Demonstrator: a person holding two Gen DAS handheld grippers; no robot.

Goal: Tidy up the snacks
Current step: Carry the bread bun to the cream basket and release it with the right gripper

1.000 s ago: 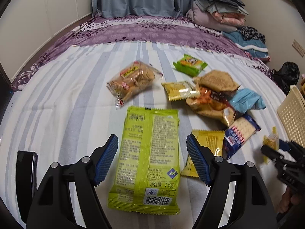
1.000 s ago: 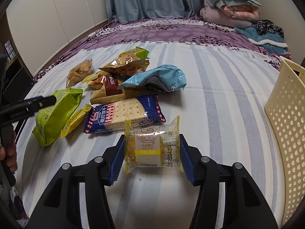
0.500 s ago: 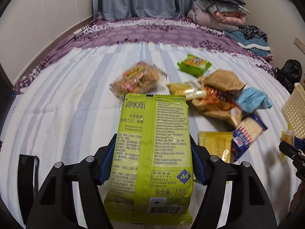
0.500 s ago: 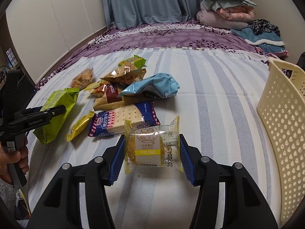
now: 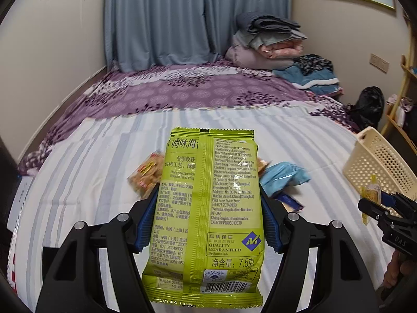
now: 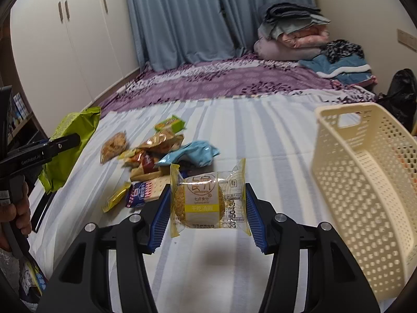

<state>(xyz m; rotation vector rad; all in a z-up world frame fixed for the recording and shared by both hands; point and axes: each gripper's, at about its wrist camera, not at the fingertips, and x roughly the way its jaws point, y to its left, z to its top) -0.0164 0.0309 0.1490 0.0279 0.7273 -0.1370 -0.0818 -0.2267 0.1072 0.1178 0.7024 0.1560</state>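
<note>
My left gripper point(image 5: 208, 221) is shut on a green snack bag point(image 5: 208, 208) and holds it above the striped bed; it also shows in the right wrist view point(image 6: 67, 143). My right gripper point(image 6: 208, 214) is shut on a clear yellow-trimmed pastry packet point(image 6: 208, 198), lifted off the bed, just left of a cream perforated basket point(image 6: 365, 182). The basket also shows at the right of the left wrist view point(image 5: 378, 161). A pile of loose snacks point(image 6: 161, 154) lies on the bed between the grippers.
The pile holds a light blue bag point(image 6: 192, 154), a cracker pack point(image 6: 143, 190), a small yellow packet point(image 6: 116, 198) and a clear cookie bag point(image 6: 113, 147). Folded bedding point(image 6: 294, 34) is stacked at the far right. A black bag point(image 6: 401, 91) sits beyond the bed's edge.
My left gripper closed on the green bag and lifted it off the bed. My right gripper, holding the pastry packet, rose and moved toward the basket.
</note>
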